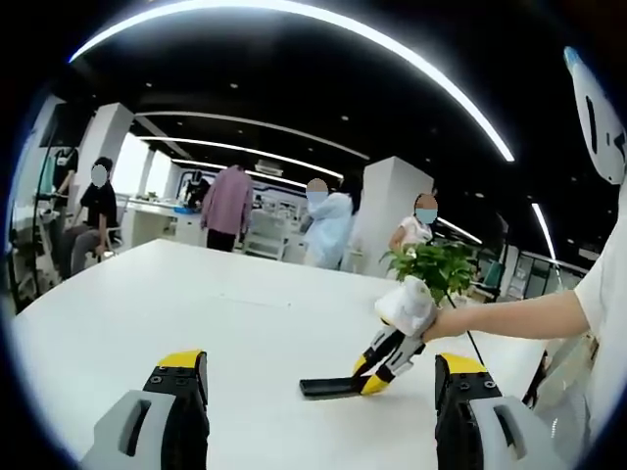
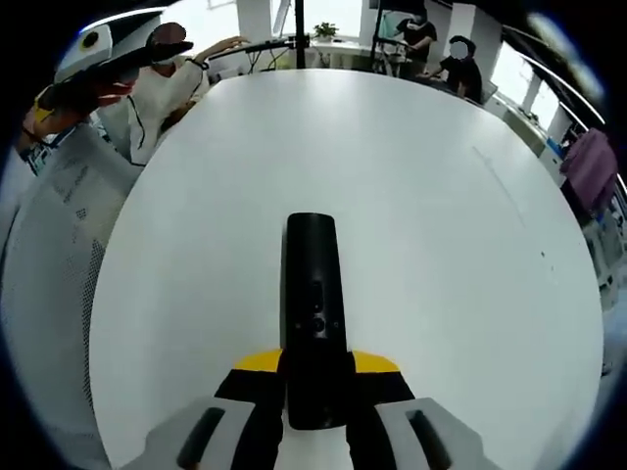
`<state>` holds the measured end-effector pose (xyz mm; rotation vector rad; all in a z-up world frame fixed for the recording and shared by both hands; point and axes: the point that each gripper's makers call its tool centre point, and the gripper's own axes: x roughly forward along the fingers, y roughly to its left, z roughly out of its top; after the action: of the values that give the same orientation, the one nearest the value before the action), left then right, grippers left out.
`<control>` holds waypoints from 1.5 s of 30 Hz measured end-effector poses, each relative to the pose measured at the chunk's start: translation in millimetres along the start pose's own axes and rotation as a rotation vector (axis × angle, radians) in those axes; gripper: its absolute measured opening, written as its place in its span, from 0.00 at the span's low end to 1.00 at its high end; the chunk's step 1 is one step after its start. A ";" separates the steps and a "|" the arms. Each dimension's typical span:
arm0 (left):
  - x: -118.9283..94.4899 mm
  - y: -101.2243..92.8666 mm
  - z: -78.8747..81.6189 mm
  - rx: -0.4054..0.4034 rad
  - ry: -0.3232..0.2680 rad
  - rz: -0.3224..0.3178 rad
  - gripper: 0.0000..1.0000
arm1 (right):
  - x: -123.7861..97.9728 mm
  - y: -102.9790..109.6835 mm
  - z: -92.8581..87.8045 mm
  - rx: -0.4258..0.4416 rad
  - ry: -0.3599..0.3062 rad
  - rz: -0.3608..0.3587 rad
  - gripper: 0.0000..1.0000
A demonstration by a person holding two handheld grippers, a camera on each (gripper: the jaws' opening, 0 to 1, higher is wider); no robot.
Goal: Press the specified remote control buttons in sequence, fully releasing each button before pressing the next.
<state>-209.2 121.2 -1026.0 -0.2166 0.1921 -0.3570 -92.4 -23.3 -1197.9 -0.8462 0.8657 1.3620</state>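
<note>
A slim black remote control [image 2: 312, 294] with a round button near its middle sticks out forward over the white table [image 2: 451, 255]. My right gripper [image 2: 315, 370] is shut on its near end, the yellow-tipped jaws on either side. In the left gripper view, the same remote [image 1: 328, 386] rests low over the table [image 1: 196, 294], held by the right gripper [image 1: 380, 364] in a white-gloved hand [image 1: 409, 305]. My left gripper [image 1: 320, 370] stands open just short of the remote, its jaws wide apart with nothing between them.
A potted green plant [image 1: 439, 262] stands behind the gloved hand. Several people [image 1: 227, 204] stand beyond the table's far edge. A person in white [image 2: 69, 196] is close along the table's left side in the right gripper view.
</note>
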 end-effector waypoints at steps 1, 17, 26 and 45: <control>-0.1 1.1 -0.4 0.000 0.002 0.004 1.00 | 0.1 0.2 0.0 0.006 -0.002 -0.019 0.22; -0.2 8.2 -9.4 -0.028 0.006 0.013 1.00 | -86.8 2.9 15.4 0.414 -0.538 -0.446 0.59; -1.9 12.5 -9.8 -0.033 -0.005 0.023 1.00 | -169.0 25.6 8.6 0.482 -0.729 -0.684 0.87; -5.8 14.4 -5.3 -0.024 -0.015 0.035 1.00 | -213.3 105.6 -17.0 0.560 -0.757 -0.818 0.99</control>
<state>-211.0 135.5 -1033.7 -0.2391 0.1856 -0.3184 -202.7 -130.6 -1015.6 -0.1457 0.2070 0.5614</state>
